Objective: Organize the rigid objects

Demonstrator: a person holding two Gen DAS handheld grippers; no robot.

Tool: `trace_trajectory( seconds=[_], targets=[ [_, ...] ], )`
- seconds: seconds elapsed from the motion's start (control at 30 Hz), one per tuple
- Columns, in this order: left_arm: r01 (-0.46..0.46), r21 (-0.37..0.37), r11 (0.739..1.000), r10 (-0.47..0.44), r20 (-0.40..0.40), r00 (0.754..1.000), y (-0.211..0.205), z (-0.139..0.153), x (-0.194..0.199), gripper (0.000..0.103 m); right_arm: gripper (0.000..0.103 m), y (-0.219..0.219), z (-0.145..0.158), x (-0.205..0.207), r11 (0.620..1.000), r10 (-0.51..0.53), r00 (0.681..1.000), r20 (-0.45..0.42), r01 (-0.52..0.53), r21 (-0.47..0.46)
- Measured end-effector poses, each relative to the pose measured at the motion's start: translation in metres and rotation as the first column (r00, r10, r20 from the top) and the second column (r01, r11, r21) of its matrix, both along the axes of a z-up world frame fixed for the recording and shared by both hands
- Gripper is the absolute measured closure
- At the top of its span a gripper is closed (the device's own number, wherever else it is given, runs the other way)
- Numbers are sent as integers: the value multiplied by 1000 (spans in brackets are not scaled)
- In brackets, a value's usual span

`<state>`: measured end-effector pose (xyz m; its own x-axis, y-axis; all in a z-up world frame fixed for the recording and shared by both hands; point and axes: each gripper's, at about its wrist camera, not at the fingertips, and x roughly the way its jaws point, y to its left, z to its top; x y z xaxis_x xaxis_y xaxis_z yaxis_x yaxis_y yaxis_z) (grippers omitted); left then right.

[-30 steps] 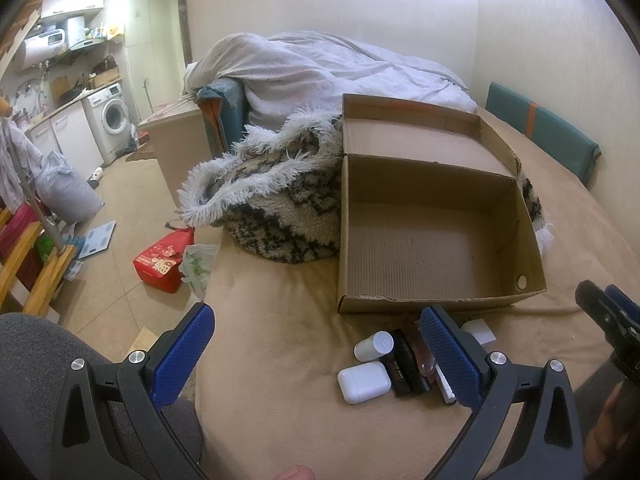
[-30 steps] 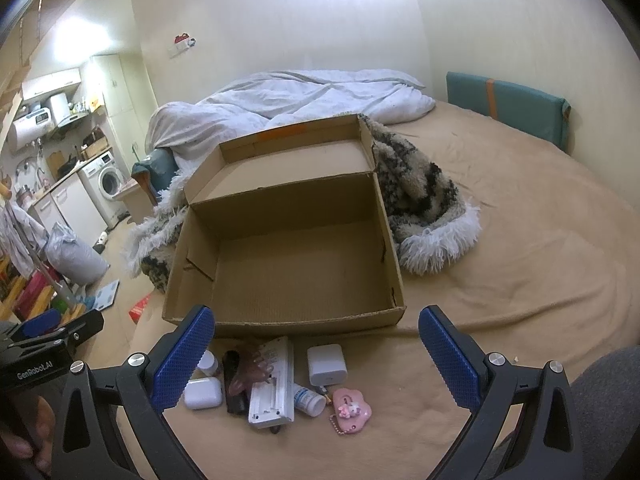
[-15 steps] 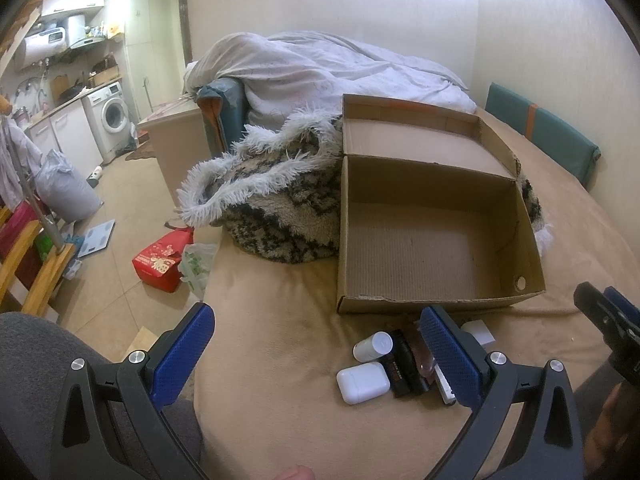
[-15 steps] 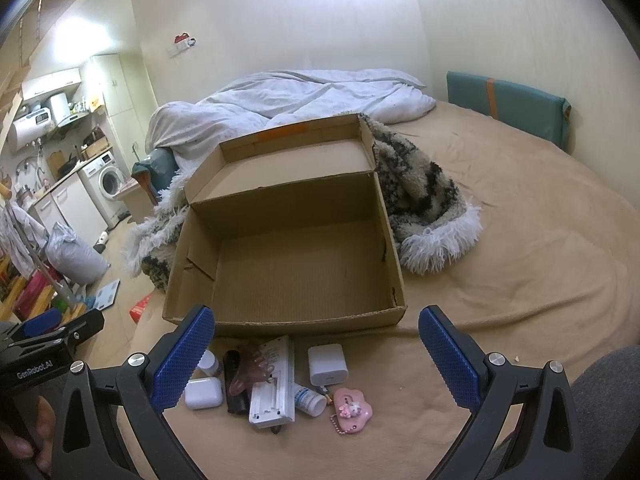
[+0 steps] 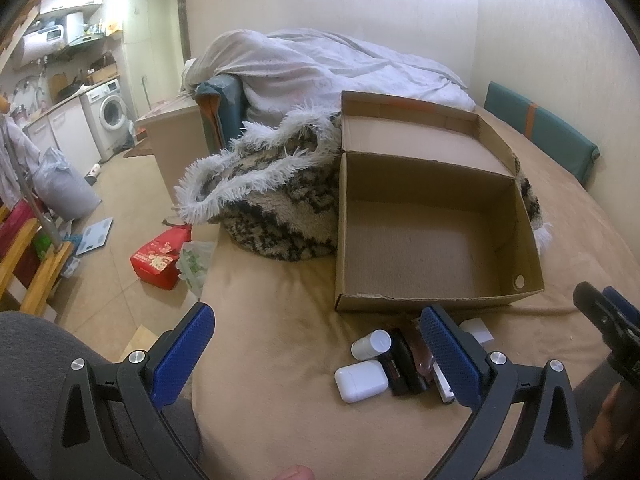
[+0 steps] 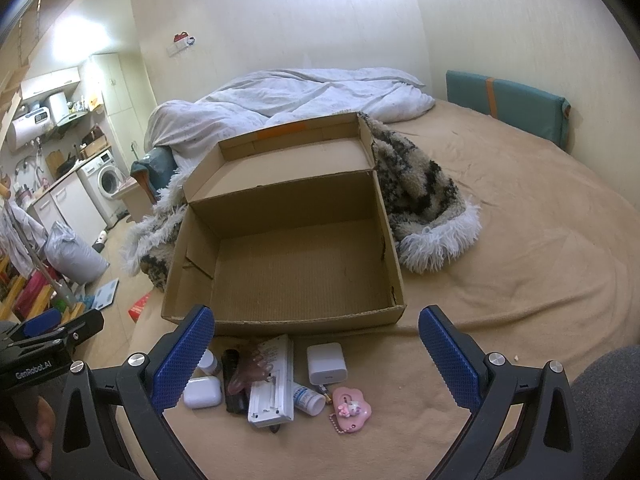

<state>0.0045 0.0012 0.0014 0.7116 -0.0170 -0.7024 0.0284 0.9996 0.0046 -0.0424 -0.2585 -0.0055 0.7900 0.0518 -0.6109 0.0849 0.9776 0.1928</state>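
An empty open cardboard box (image 6: pixel 280 322) (image 5: pixel 436 304) stands on the tan bed. Small objects lie in front of it: a white earbud case (image 6: pixel 203 391) (image 5: pixel 361 375), a small white bottle (image 5: pixel 371 344), a black item (image 5: pixel 402 368), a white remote (image 6: pixel 272 384), a white charger cube (image 6: pixel 326 362), a small tube (image 6: pixel 307 397) and a pink keychain (image 6: pixel 352 407). My left gripper (image 5: pixel 316 356) is open and empty, near the pile's left side. My right gripper (image 6: pixel 316 356) is open and empty, just above the pile.
A shaggy black-and-white blanket (image 6: pixel 420 204) (image 5: pixel 280 200) lies behind the box, a white duvet (image 6: pixel 304 92) beyond it. A teal cushion (image 6: pixel 508 108) leans on the right wall. The bed's left edge drops to a floor with a red bag (image 5: pixel 158 260).
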Motion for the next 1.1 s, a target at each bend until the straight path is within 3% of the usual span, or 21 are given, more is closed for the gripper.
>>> trace_trajectory(
  seconds=[0.23,0.43,0.57,0.63,0.77,0.87,1.1],
  targets=[
    [-7,5,1000,7,-28,1000,0,-9,3,0,0,0,0,1,1000,0,1000,-4,0,1],
    [-44,-10,999,42,-191,981,8,-36,29,0,0,-6,-11,6,999,6,998,-65,-3,44],
    [-53,-15,999,43,-370,928,7,-73,47,1,0,-15,-21,17,995,4,991,-130,9,103],
    [-73,-34,997,48,-474,879,6,-95,57,1,0,-17,-26,21,993,4,987,-160,15,119],
    [-122,-56,991,67,-580,812,1,-129,69,10,0,-20,-42,31,987,11,969,-246,29,158],
    [-106,-58,993,49,-609,792,-12,-143,73,10,0,-27,-51,34,976,9,956,-292,55,209],
    [-71,-5,997,50,-663,747,-34,-182,77,13,0,-32,-59,37,969,5,941,-337,78,232]
  ],
)
